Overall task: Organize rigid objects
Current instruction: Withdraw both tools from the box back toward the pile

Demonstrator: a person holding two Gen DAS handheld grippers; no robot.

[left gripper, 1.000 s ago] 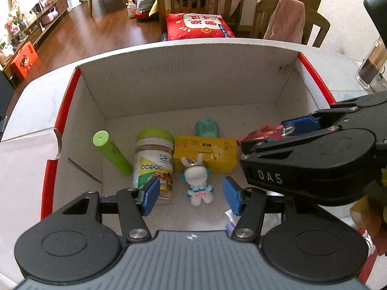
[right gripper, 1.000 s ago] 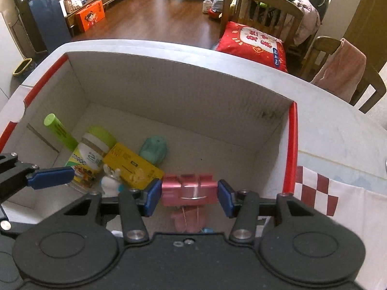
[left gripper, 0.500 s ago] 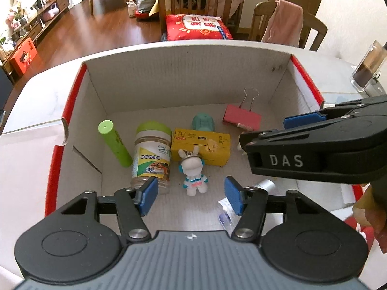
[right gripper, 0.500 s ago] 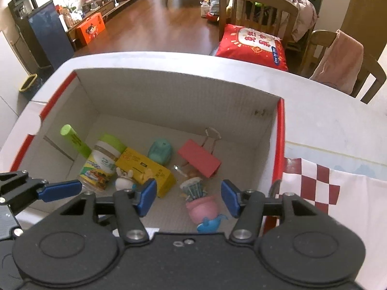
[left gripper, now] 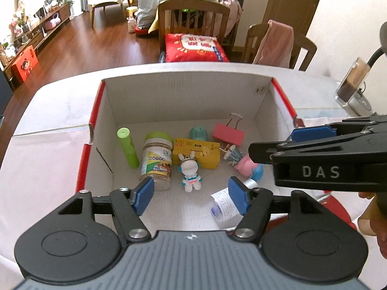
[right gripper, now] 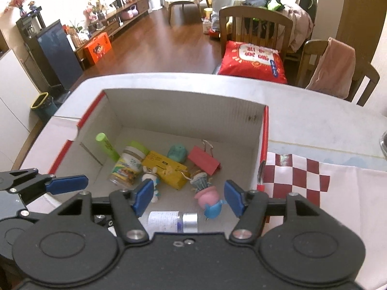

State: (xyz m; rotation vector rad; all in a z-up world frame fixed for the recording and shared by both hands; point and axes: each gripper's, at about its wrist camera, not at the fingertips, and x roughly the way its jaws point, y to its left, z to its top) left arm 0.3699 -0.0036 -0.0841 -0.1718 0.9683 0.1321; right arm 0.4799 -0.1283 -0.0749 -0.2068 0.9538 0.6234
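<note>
A white cardboard box [left gripper: 183,96] with red edges holds several objects: a pink binder clip [left gripper: 228,134], a yellow carton [left gripper: 197,152], a green-lidded jar [left gripper: 157,159], a green tube [left gripper: 127,147], a teal toy [left gripper: 198,133], a white rabbit figure [left gripper: 191,172], a pink pig toy [left gripper: 246,166] and a small white bottle [left gripper: 221,205]. My left gripper [left gripper: 191,197] is open and empty above the box's near edge. My right gripper [right gripper: 187,199] is open and empty above the box's near right side. The clip [right gripper: 204,160] lies on the box floor.
The box stands on a white table [right gripper: 302,111]. A red-and-white checked cloth [right gripper: 297,181] lies right of the box. A glass container [left gripper: 350,82] stands at the far right. Wooden chairs [left gripper: 193,24] stand behind the table.
My right gripper opened and let the pink binder clip drop into the box, then pulled back up. Both grippers have risen away from the box.
</note>
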